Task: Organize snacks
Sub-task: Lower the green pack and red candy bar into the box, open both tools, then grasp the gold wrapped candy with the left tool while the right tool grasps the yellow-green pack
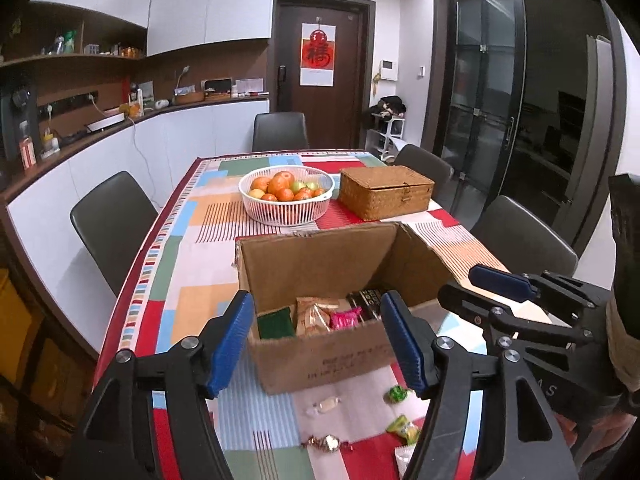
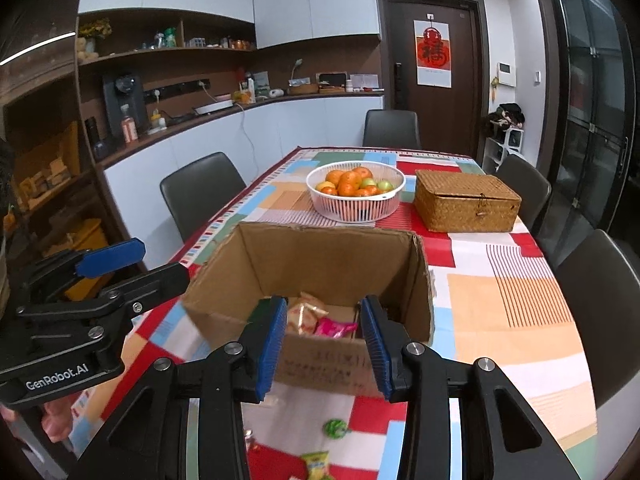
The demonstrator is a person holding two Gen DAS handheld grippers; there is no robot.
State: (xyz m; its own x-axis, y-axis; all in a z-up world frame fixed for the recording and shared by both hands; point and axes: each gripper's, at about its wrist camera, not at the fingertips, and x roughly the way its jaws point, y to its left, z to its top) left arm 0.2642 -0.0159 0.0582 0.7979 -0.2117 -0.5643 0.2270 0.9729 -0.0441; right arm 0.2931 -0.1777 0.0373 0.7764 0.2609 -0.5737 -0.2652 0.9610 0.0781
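Note:
An open cardboard box (image 1: 320, 360) stands on the patterned tablecloth and holds a pink packet (image 1: 346, 317), tan packets (image 1: 314, 314), a green packet (image 1: 274, 322) and a dark one (image 1: 366, 300). Loose sweets lie in front of it: a white candy (image 1: 326, 404), two green ones (image 1: 396, 394) (image 1: 404, 428) and a gold one (image 1: 328, 443). My left gripper (image 1: 318, 344) hovers open before the box's near wall, nothing between its blue pads. My right gripper (image 2: 324, 344) is open too, narrower, also empty, above a green candy (image 2: 335, 427) and a yellow packet (image 2: 316, 462).
A white basket of oranges and apples (image 1: 286, 210) and a closed wicker box (image 1: 386, 192) stand behind the cardboard box. Dark chairs (image 1: 114, 224) line both long sides and the far end. The table's left edge (image 1: 132, 280) drops off near a white counter.

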